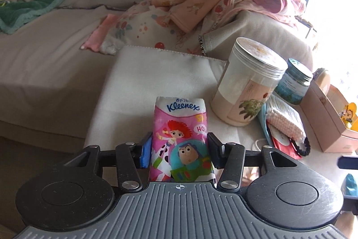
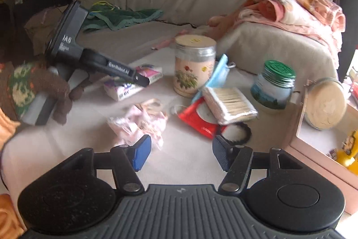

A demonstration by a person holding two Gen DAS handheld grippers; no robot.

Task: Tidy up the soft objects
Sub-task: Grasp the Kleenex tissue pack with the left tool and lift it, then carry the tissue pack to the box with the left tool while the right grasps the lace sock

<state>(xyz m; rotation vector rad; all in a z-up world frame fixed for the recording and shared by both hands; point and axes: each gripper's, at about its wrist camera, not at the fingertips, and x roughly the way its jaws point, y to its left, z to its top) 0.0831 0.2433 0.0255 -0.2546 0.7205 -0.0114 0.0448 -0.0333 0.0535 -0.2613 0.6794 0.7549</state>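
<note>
A pink Kleenex tissue pack (image 1: 181,138) with cartoon figures stands between the fingers of my left gripper (image 1: 179,142), and both pads touch its sides, so the gripper is shut on it. In the right wrist view the same pack (image 2: 125,87) lies low over the cream cloth (image 2: 190,162) under the left gripper (image 2: 143,81). My right gripper (image 2: 181,153) is open and holds nothing. Just beyond its left finger lies a crumpled pink-and-white soft bundle (image 2: 138,124).
On the cloth stand a floral jar (image 2: 194,64) and a green-lidded jar (image 2: 274,84), with a cotton swab pack (image 2: 230,104), red packet (image 2: 194,120), blue mask (image 2: 218,73) and black hair tie (image 2: 245,132). A pink box (image 2: 313,149) is right. A pink blanket (image 1: 223,3) and green towel (image 1: 22,12) lie on the sofa.
</note>
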